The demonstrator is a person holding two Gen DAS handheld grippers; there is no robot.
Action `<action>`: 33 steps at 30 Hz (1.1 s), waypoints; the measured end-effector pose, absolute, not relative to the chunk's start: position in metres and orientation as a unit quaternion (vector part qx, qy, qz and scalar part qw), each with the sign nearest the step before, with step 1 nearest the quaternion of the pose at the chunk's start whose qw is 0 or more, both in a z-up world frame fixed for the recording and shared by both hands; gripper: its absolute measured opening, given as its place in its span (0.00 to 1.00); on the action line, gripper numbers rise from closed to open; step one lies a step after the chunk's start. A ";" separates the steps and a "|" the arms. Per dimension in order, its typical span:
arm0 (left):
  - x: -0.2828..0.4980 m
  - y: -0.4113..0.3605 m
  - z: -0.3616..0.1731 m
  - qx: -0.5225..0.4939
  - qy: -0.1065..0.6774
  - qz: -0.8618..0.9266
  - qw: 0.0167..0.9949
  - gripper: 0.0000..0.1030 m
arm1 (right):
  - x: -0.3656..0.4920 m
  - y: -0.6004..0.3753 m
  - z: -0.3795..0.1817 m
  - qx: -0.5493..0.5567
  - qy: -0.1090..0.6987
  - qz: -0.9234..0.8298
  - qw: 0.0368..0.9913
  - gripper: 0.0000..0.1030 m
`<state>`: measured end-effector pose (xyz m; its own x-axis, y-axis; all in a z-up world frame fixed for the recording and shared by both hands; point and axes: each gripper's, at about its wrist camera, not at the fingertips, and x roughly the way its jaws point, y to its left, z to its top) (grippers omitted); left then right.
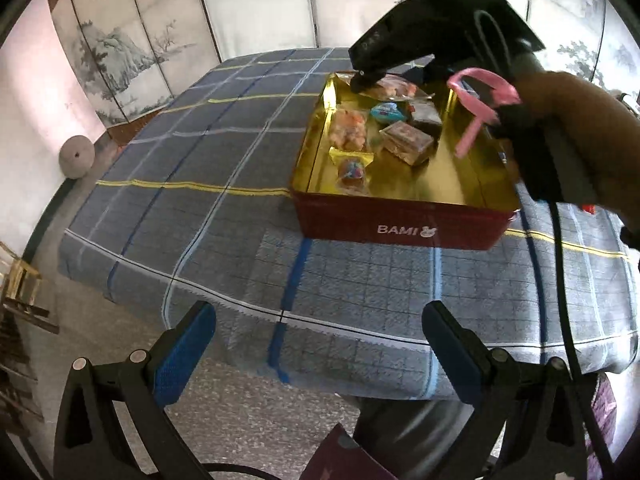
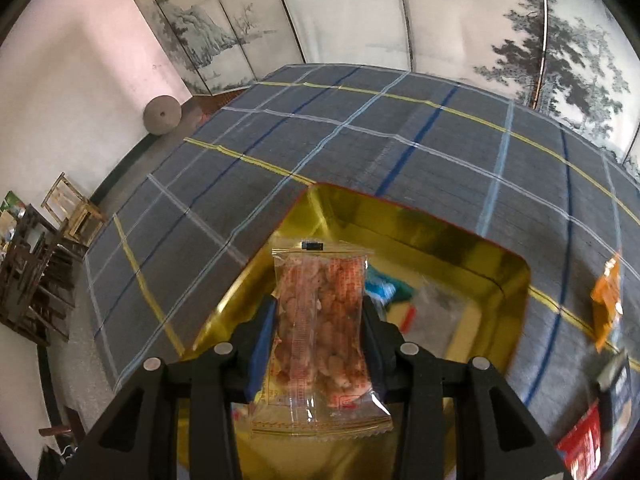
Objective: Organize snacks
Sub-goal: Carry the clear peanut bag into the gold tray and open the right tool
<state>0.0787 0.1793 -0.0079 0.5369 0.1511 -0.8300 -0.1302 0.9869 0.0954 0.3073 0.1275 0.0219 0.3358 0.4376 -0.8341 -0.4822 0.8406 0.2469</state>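
Clear crinkly plastic packet of pink peanuts (image 2: 320,320), light, soft and slippery, sits pinched mid-body in right gripper (image 2: 320,344) above gold-lined red tin (image 2: 440,236); left gripper (image 1: 320,356) wide, empty.

Beyond the right gripper (image 2: 320,320), its own clear peanut packet (image 2: 322,320) covers the near middle of the gold tin (image 2: 440,236); the snacks past the packet are smeared, only blue and red patches showing. To the gripper's right, an orange packet (image 2: 608,300) is blurred, and a red packet (image 2: 582,446) runs off the frame edge. From the left wrist, the right gripper's body (image 1: 420,40) hides the tin's far corner, and the hand (image 1: 580,136) holding it hides the right wall.
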 end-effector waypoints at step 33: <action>0.088 0.168 -0.025 0.022 0.506 0.052 0.861 0.99 | 0.223 0.029 0.067 0.037 0.342 0.289 0.894 0.46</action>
<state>0.0877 0.1677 -0.0246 0.4825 0.1122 -0.8687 -0.0682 0.9936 0.0905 0.2229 0.0294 0.0672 0.5999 0.5410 -0.5893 -0.4910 0.8306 0.2626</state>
